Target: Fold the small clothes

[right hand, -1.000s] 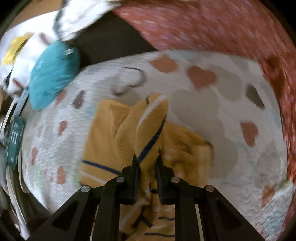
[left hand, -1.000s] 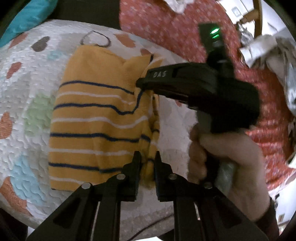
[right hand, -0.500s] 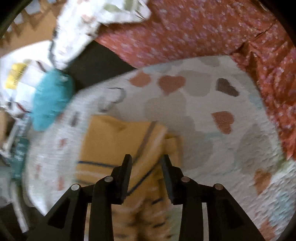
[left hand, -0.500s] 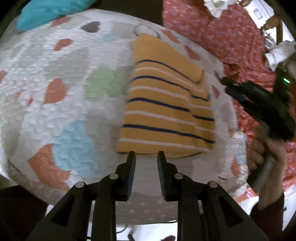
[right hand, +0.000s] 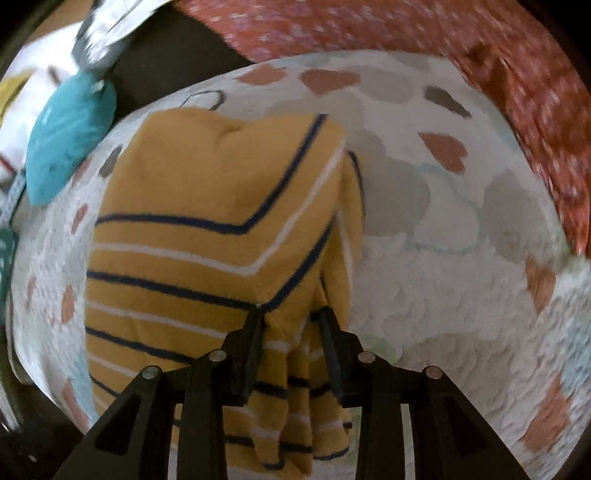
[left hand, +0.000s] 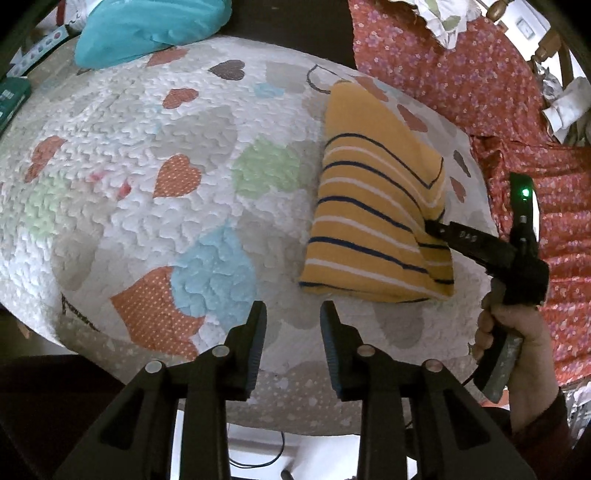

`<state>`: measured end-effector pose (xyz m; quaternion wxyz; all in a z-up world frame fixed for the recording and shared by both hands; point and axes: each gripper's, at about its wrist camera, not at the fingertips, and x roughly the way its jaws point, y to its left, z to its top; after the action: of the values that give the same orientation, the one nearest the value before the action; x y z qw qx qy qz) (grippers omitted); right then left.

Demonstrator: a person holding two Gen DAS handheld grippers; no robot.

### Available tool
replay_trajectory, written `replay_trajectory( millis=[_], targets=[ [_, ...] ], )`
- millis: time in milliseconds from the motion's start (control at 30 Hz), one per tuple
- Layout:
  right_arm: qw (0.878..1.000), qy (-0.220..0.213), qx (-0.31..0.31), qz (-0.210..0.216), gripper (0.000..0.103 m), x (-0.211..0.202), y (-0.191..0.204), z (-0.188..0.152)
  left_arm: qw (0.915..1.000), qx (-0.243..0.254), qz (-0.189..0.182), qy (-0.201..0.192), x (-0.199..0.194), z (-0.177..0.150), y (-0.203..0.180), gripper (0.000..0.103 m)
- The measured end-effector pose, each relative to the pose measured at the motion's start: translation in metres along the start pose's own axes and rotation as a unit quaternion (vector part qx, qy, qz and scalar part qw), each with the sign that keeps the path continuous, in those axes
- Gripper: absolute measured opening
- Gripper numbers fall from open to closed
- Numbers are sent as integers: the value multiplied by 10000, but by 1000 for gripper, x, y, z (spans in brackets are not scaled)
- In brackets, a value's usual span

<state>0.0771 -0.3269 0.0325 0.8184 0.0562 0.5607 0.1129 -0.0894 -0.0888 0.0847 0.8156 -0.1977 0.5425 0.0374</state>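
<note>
A white quilt (left hand: 155,206) printed with coloured hearts covers the surface and fills most of both views, with a red floral cloth (left hand: 476,85) behind it on the right and a teal cushion (left hand: 140,29) at its far left edge. On the right part of the quilt lies the yellow striped garment (left hand: 373,218), folded into a compact block, its navy and white stripes meeting in a chevron along the fold. The left tool (left hand: 290,339) hovers over bare quilt just in front of the garment; its jaws have just been opening and stand apart with nothing between them. The right tool (right hand: 290,332), carried by a hand (left hand: 517,354), is at the garment's right edge, jaws parted, with a fold of yellow cloth lying between them; whether the pads press on it I cannot tell.
</note>
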Motion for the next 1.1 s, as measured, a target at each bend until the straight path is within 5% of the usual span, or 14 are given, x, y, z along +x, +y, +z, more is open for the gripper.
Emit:
replay_trajectory(
  millis=[233,500,733,1100],
  targets=[
    [9974,-322,639,95,49,-48,-23,-17,9986,199,184,-456,-31,-7,-9,40],
    [9902,-985,946,302,55,-105,-29,-100,9862,721,747,-1290,-71,-26,-33,55],
    [9893,-981,1067,143,59,-115,-15,-167,9773,954,1054,-1570,-86,-43,-41,65],
    [9913,-1211,515,53,67,-136,25,-178,9663,913,1216,-2076,-110,-55,-38,78]
  ],
)
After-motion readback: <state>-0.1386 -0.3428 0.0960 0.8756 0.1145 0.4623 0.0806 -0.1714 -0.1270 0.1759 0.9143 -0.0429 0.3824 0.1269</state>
